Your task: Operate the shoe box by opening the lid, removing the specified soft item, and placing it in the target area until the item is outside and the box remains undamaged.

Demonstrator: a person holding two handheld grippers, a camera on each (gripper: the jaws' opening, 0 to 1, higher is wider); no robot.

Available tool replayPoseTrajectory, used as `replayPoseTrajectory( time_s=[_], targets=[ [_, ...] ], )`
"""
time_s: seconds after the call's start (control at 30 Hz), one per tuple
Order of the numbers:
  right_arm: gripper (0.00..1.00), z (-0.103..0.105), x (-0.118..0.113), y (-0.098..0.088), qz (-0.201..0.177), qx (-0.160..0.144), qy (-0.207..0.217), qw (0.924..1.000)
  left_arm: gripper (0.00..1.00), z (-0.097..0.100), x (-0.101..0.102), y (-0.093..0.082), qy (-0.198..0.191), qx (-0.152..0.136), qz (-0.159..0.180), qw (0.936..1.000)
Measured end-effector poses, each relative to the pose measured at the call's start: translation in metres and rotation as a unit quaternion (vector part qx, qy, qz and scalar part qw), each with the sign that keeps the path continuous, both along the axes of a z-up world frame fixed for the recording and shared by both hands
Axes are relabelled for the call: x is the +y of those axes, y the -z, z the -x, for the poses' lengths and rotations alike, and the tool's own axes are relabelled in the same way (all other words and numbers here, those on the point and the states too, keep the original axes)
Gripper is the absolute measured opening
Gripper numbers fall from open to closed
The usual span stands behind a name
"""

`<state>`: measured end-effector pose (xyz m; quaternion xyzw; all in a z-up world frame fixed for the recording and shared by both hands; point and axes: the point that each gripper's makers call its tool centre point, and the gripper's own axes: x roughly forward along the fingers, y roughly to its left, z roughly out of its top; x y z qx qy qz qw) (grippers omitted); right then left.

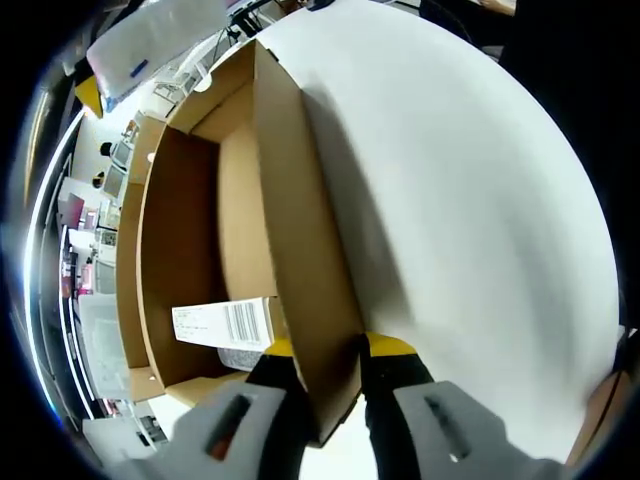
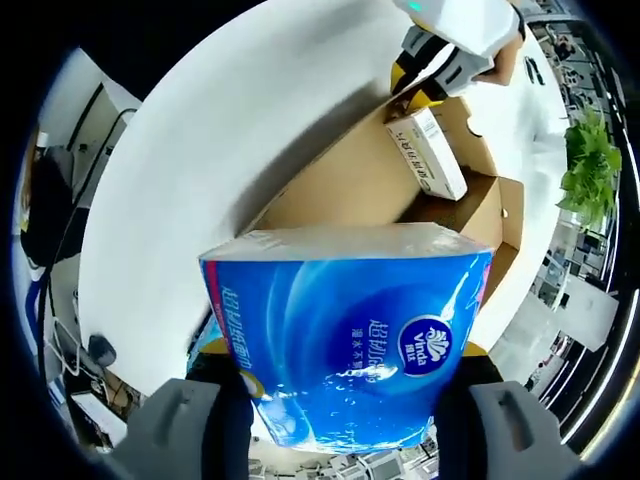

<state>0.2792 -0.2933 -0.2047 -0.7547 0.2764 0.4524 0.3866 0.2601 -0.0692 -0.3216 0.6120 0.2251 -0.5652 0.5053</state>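
An open brown cardboard shoe box (image 1: 180, 250) lies on a white table (image 1: 470, 200). My left gripper (image 1: 327, 352) is shut on the box's side wall, one yellow-tipped jaw inside and one outside. A small white carton with a barcode (image 1: 222, 323) rests in the box close to that jaw. My right gripper (image 2: 345, 385) is shut on a blue soft tissue pack (image 2: 345, 335), held above the table beside the box (image 2: 380, 185). The white carton (image 2: 428, 152) shows there in the box, and the left gripper (image 2: 440, 60) grips the wall at the top.
The box's flap (image 2: 495, 225) sticks out over the table's side. A green plant (image 2: 592, 160) stands at the right. Shelves and clutter (image 1: 100, 200) lie beyond the box. Dark cables and objects (image 2: 60, 250) sit off the table's left edge.
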Motion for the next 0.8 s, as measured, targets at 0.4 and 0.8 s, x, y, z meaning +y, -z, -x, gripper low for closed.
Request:
replayPoseTrajectory(
  time_s=[0.4,0.8],
  targets=[
    [0.74,0.007,-0.013,-0.007,-0.017,-0.013,0.036,0.9991,0.17,0.0,0.0,0.0,0.0,0.0,0.0,1.0],
    [0.73,0.019,-0.027,-0.007,-0.019,-0.014,0.067,0.9975,0.17,-0.001,0.001,0.0,0.0,-0.001,0.001,1.0]
  ],
)
